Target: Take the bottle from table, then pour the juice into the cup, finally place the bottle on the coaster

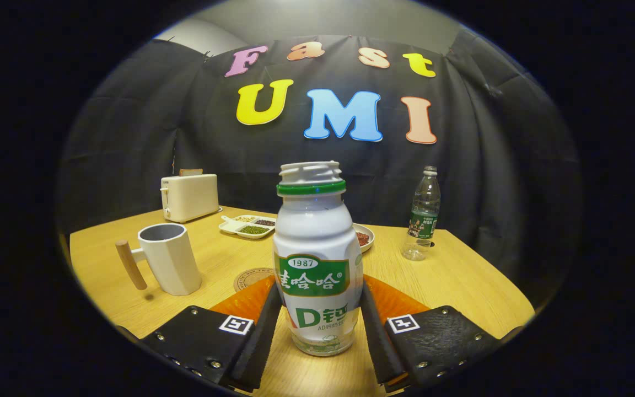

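Surface: pale wooden table [461,275] with a smooth top, set against the booth's black cloth wall.
Bottle position: one white plastic juice bottle [317,264] stands upright on the table, right between the two fingers of the gripper [317,325].
Gripper: the fingers sit against the bottle's lower body on either side, and they appear clamped on it; the bottle's base seems to rest on the wood.
Bottle shape: rounded shoulders, a waisted middle with a green-and-white label, a green ring at the neck, and a threaded mouth with no cap on it.
Cup: one cream-coloured faceted cup [168,259] with a wooden peg handle stands to the left of the bottle, ahead of the left finger and apart from it.
Coaster: one round coaster [251,277] lies flat just behind the bottle, between it and the cup, partly hidden by the bottle.
Toaster: one boxy cream toaster [189,197] with a slice poking out sits at the far left edge.
Dishes: one divided white tray [247,226] holding grains, and one small round dish [364,237] peeping out behind the bottle.
Water bottle: one clear ribbed plastic bottle [422,215] stands far right, well apart from the rest.
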A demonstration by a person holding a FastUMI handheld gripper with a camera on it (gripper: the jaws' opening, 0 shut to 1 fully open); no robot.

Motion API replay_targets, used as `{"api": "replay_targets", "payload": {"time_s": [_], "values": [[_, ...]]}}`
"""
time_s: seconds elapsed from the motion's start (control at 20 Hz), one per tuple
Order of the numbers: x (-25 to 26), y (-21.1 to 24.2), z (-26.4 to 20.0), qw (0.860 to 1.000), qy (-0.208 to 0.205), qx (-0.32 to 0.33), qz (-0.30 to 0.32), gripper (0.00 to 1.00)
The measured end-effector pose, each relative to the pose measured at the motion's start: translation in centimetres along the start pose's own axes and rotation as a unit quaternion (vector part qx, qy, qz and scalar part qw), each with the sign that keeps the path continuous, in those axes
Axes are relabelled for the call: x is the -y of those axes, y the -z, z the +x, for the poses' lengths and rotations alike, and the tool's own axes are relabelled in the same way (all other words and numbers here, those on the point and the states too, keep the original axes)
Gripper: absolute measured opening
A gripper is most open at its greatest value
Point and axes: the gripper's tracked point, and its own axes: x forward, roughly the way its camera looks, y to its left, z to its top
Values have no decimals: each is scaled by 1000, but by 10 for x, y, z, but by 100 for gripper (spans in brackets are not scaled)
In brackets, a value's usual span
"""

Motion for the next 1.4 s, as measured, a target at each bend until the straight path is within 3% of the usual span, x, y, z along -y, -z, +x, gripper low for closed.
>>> {"api": "replay_targets", "payload": {"time_s": [0.25,0.45,0.7,1.05,1.4], "values": [[-6,-9,0,996,13,-8,-84,74],[-15,-30,3,985,26,2,-170,74],[-34,-56,11,961,38,10,-273,74],[-54,-73,27,936,49,9,-349,74],[-64,-85,25,894,72,13,-442,74]]}}
